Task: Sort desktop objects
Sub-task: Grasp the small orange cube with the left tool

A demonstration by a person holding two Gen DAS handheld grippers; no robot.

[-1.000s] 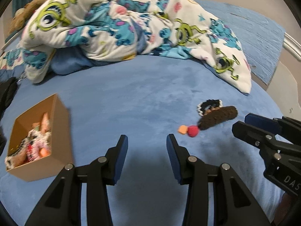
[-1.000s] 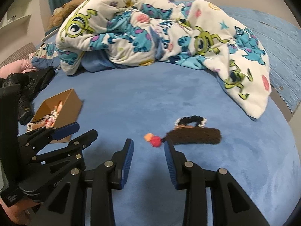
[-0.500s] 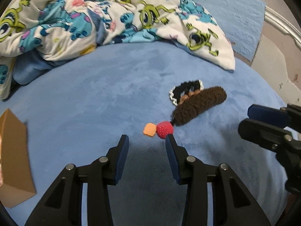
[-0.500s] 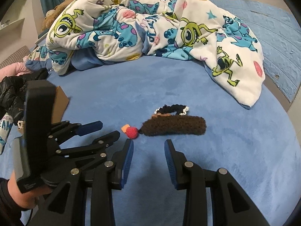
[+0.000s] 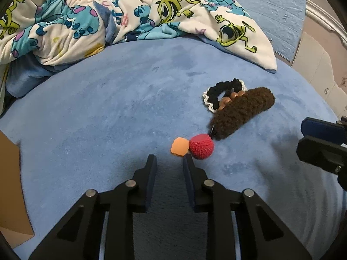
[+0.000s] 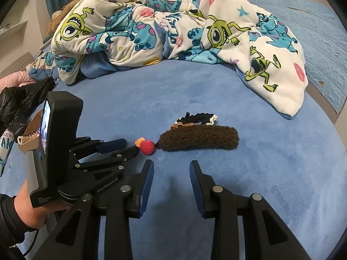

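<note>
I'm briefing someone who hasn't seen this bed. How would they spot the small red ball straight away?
Start from the crumpled monster-print blanket and come forward across the bare blue bedspread to the small cluster of items. The red ball sits at the near end of the fuzzy brown hair clip, just beyond the left gripper. It is the only round, bumpy red piece, with a flat orange piece touching its left side.

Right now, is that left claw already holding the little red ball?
No. The left gripper is open and empty, its tips just short of the red ball, which lies on the blue bedspread.
</note>
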